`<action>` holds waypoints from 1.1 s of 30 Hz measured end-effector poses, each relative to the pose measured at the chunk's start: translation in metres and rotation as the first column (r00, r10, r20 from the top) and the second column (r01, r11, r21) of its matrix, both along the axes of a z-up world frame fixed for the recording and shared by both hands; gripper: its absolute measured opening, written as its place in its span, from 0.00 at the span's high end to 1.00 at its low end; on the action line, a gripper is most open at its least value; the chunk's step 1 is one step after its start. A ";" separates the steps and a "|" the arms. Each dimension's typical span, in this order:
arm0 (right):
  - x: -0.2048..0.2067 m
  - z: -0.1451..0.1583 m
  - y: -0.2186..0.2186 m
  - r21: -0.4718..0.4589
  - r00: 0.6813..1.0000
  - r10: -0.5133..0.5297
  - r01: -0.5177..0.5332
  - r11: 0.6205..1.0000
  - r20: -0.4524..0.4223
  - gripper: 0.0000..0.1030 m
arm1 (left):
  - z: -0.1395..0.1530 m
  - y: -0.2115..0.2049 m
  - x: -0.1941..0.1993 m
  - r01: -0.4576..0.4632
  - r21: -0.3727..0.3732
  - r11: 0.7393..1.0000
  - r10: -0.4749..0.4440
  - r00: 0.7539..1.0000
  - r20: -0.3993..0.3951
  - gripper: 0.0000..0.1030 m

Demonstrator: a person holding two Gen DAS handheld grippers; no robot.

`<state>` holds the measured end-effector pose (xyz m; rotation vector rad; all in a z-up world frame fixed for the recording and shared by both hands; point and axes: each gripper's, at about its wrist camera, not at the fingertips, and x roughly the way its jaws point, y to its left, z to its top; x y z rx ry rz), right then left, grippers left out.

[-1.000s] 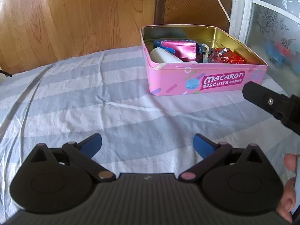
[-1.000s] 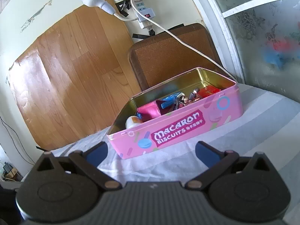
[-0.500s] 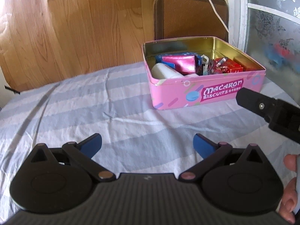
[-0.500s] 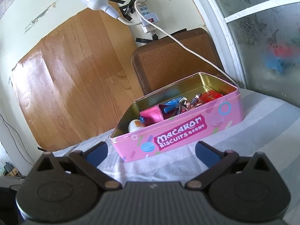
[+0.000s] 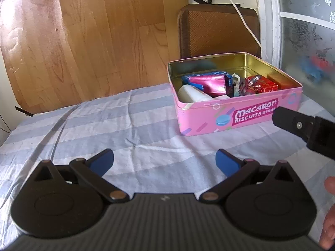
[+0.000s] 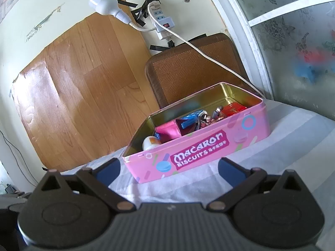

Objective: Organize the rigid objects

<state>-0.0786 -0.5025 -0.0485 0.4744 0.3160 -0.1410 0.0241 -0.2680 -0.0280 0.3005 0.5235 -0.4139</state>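
Both grippers were empty w/ jaws spread wide: left gripper (image 5: 164, 161) hung low over the striped cloth (image 5: 129, 125), well short of the tin; right gripper (image 6: 168, 166) sat level, aimed at the pink biscuit tin (image 6: 199, 144) just ahead, its front wall btwn the fingertips. The tin sat on the cloth's far right, lid off, holding a white bottle (image 5: 191, 94), magenta pouch (image 5: 209, 83), red box (image 5: 264, 84) etc. Tin prob. light, stiff, slick-painted — thin walls could dent, so best pinched at the rolled rim or squeezed across a corner.
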 end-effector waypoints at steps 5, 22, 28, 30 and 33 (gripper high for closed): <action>0.000 -0.001 -0.001 0.004 1.000 -0.001 0.001 1.000 -0.001 0.00 | -0.001 -0.002 0.000 0.000 0.010 1.000 0.001 1.000 -0.003 0.00; -0.002 -0.004 -0.004 0.018 1.000 -0.007 0.007 1.000 0.000 0.00 | -0.008 -0.007 0.000 0.016 0.017 1.000 -0.015 0.998 -0.064 0.00; -0.002 -0.004 -0.005 0.020 1.000 -0.007 0.007 1.000 0.000 0.00 | -0.011 -0.008 0.000 0.021 0.019 1.000 -0.020 0.996 -0.084 0.00; -0.002 -0.004 -0.004 0.020 1.000 -0.008 0.008 1.000 -0.001 0.00 | -0.011 -0.009 0.000 0.021 0.019 1.000 -0.019 0.996 -0.089 0.00; -0.002 -0.004 -0.005 0.021 1.000 -0.007 0.007 1.000 -0.002 0.00 | -0.012 -0.008 0.001 0.025 0.018 1.000 -0.023 0.995 -0.099 0.00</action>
